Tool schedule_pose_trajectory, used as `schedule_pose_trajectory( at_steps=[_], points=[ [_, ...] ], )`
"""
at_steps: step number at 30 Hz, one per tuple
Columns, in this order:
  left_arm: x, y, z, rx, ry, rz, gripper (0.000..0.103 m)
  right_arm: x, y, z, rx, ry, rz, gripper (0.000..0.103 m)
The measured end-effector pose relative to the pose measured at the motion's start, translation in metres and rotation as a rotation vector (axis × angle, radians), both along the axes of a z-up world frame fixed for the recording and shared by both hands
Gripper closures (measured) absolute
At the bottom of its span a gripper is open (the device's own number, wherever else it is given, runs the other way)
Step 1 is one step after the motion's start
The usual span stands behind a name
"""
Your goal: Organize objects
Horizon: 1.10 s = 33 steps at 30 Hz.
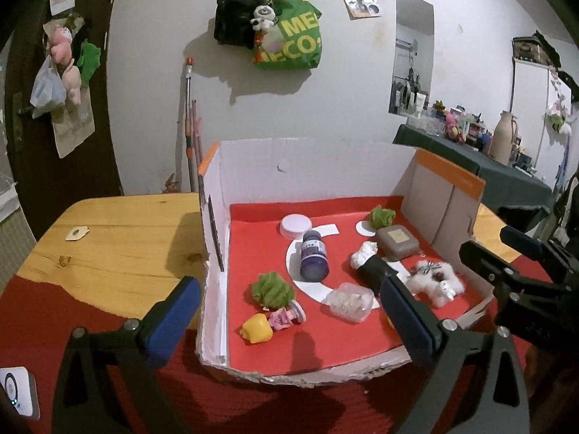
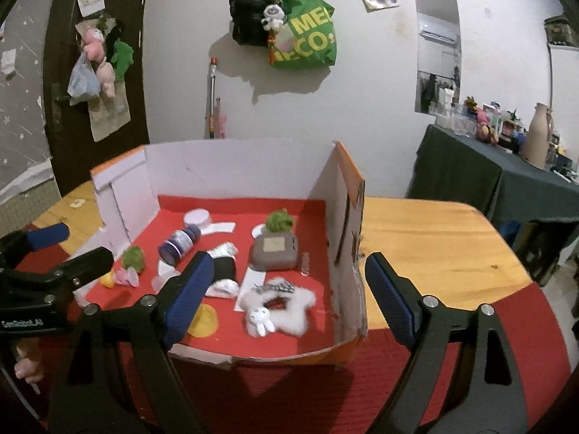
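The left claw [image 1: 289, 311] is wide open and holds nothing. Its two blue pads hang in front of the low front edge of the white cardboard box with a red floor [image 1: 307, 159]. The right claw [image 2: 286, 285] is open too and empty, hanging over the right front corner of the same box. No toy sits between the pads of either claw.

Just past the left claw lie a yellow plastic pepper [image 1: 256, 328], a small pink doll [image 1: 286, 317] and a fuzzy green ball [image 1: 273, 289], all close together. Deeper in the box is a dark purple bottle with a label [image 1: 313, 259]. It lies on its side. Its long way runs from front to back, with its cap end toward the round white lid [image 1: 296, 225] at the back.

Near the right claw sits a fluffy white ring with a little bunny on it [image 2: 286, 303], lying flat. Behind it is a grey box with a tan label [image 2: 275, 251].

I think the step now is reaching in to pick one toy. To do it well, each claw should go down slowly over one thing and put a pad on each side. For the bottle, squeeze across its round sides, not end to end.
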<state>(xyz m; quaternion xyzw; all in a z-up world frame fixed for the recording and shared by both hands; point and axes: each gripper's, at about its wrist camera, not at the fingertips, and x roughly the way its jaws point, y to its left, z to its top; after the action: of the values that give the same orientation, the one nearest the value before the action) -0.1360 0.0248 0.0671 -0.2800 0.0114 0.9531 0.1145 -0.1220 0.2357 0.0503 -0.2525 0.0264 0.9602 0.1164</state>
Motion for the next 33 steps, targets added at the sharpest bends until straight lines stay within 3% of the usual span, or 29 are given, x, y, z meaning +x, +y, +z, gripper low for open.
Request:
schedule_pose_trajectory(
  at_steps=[7, 15, 17, 33],
  points=[
    [-0.006, 0.004, -0.014, 0.001, -0.063, -0.008, 0.002, -0.005, 0.003, -0.006, -0.027, -0.037, 0.011, 0.017],
    [-0.005, 0.003, -0.014, -0.001, -0.061, 0.0, 0.002, -0.009, -0.001, -0.009, -0.009, -0.073, 0.01, 0.016],
    [-0.006, 0.003, -0.014, 0.0, -0.061, 0.002, 0.002, -0.011, -0.002, -0.01, -0.001, -0.082, 0.015, 0.01],
    [-0.005, 0.003, -0.013, -0.007, -0.046, 0.022, 0.002, -0.009, 0.001, -0.01, -0.006, -0.081, 0.004, 0.01]
  ],
)
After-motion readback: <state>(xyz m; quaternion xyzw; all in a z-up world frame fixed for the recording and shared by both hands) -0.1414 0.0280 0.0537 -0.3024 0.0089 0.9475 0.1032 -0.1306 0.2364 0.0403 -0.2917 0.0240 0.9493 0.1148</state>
